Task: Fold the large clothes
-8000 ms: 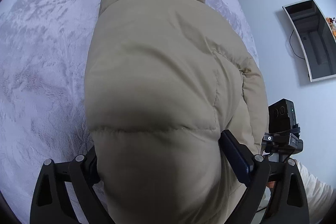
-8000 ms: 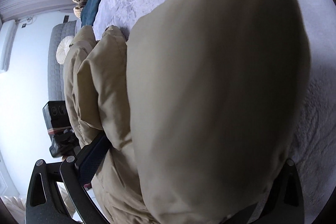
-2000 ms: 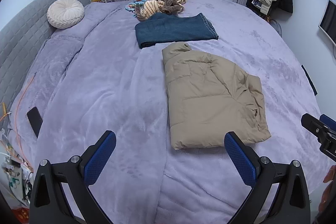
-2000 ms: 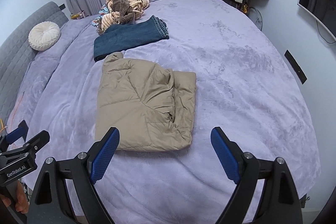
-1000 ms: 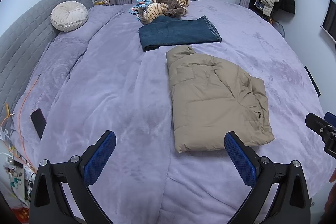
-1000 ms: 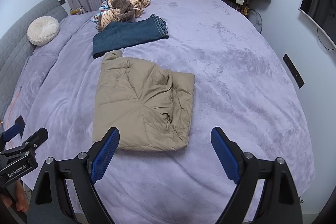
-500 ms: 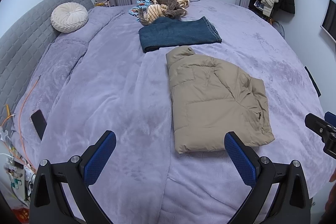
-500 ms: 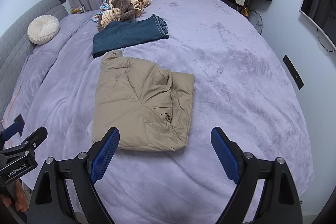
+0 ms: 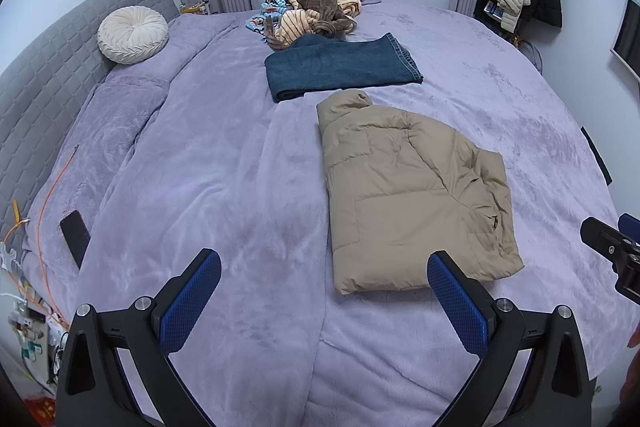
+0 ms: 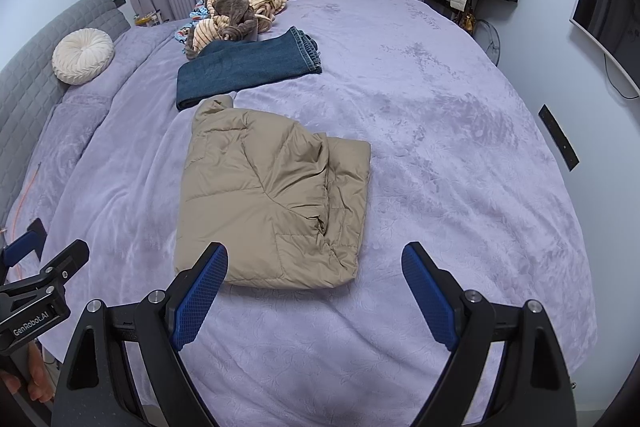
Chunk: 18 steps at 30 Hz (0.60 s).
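Tan jacket [image 9: 408, 187] lay folded mid-bed [image 9: 200, 167], long axis running away from both grippers. Left gripper [image 9: 324, 291], right gripper [image 10: 314, 287]: fingers wide open, empty. Right nearer.

Left hand-held gripper [image 9: 324, 291] & right hand-held gripper [image 10: 314, 287]: both jaws wide apart, empty, side by side, tilted down toward 12 o'clock.
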Motion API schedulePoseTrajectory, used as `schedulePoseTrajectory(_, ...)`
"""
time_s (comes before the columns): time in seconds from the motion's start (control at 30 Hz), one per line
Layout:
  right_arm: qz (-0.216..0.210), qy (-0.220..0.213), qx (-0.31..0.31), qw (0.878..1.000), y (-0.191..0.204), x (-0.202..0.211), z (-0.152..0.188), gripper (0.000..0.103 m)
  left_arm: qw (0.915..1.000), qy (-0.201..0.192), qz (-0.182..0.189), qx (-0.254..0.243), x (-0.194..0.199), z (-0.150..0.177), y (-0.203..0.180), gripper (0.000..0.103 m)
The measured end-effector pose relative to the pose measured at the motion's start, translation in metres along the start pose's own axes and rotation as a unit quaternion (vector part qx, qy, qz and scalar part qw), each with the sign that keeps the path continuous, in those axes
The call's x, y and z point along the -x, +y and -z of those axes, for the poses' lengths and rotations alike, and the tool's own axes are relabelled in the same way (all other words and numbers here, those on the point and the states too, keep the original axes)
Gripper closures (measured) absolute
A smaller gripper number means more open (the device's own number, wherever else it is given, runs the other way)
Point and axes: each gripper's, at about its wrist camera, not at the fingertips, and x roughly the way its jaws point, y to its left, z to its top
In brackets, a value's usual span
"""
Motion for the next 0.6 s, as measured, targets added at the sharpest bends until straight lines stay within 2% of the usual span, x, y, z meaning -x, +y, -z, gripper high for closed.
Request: schedulePoseTrajectory(0.6, 0.001, 0.0, 0.001, 1.0, 0.0004, 0.0001, -0.0009, 0.012, 1.0, -0.001, -0.002, 0.002, 0.0013, -0.0008, -0.0001, 0.0)
